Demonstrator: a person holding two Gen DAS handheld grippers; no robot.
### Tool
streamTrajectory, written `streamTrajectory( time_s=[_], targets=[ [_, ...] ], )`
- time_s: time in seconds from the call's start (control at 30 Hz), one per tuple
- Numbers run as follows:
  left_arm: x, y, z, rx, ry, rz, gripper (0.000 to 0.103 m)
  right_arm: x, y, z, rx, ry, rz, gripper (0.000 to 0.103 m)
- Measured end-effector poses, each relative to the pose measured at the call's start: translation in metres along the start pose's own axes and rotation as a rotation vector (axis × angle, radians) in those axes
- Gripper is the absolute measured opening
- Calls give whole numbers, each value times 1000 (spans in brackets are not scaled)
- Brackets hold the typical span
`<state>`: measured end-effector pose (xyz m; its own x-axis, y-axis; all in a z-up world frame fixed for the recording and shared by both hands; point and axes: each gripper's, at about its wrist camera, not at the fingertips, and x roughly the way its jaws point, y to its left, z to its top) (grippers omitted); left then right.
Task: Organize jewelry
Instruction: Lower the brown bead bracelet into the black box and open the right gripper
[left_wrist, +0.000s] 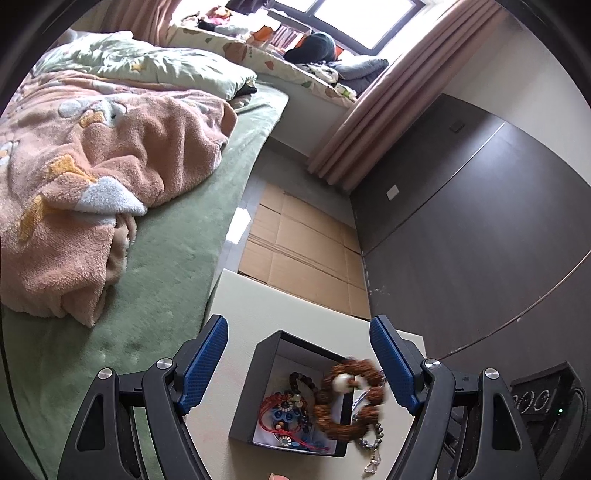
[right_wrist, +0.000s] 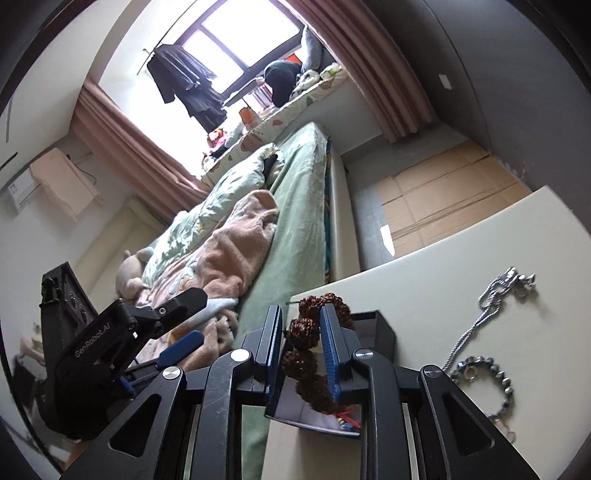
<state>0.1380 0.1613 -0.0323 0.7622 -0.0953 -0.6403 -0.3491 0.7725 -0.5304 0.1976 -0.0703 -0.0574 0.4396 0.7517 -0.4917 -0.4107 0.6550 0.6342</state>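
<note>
A brown knobbly bead bracelet (right_wrist: 303, 330) hangs between the blue pads of my right gripper (right_wrist: 301, 310), which is shut on it just above a black open box (right_wrist: 384, 332). In the left wrist view the same bracelet (left_wrist: 351, 398) looks blurred over the right rim of the box (left_wrist: 255, 380). Inside the box lie a red corded piece (left_wrist: 275, 413) and a dark bead string (left_wrist: 301, 382). My left gripper (left_wrist: 299, 325) stands open above the box's far side with nothing between its fingers; it also shows at the left in the right wrist view (right_wrist: 197, 317).
The box sits on a white table (left_wrist: 295, 302). A silver chain (right_wrist: 491, 295) and a metal bead bracelet (right_wrist: 495, 373) lie on the table right of the box. A bed with blankets (left_wrist: 166, 258) borders the table; cardboard (left_wrist: 303, 240) covers the floor beyond. A black clock (left_wrist: 539, 398) stands at the right.
</note>
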Motion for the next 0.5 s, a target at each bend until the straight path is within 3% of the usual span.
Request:
streamTrajectory(
  time_s=[0.03, 0.07, 0.1, 0.3, 0.37, 0.5],
  targets=[
    [0, 1, 1, -3, 1, 1, 80, 7, -3, 0, 20, 38, 30, 31],
    [0, 2, 1, -4, 2, 1, 80, 13, -6, 0, 43, 76, 52, 46],
    [1, 3, 1, -5, 3, 1, 80, 15, -9, -1, 61, 90, 58, 50],
    [-2, -1, -2, 6, 3, -9, 80, -4, -18, 1, 76, 53, 27, 55],
    [-3, -3, -4, 11, 3, -15, 80, -13, -22, 0, 81, 45, 7, 67],
    [-5, -12, -11, 33, 1, -38, 80, -29, -29, -1, 86, 38, -37, 80]
  ],
)
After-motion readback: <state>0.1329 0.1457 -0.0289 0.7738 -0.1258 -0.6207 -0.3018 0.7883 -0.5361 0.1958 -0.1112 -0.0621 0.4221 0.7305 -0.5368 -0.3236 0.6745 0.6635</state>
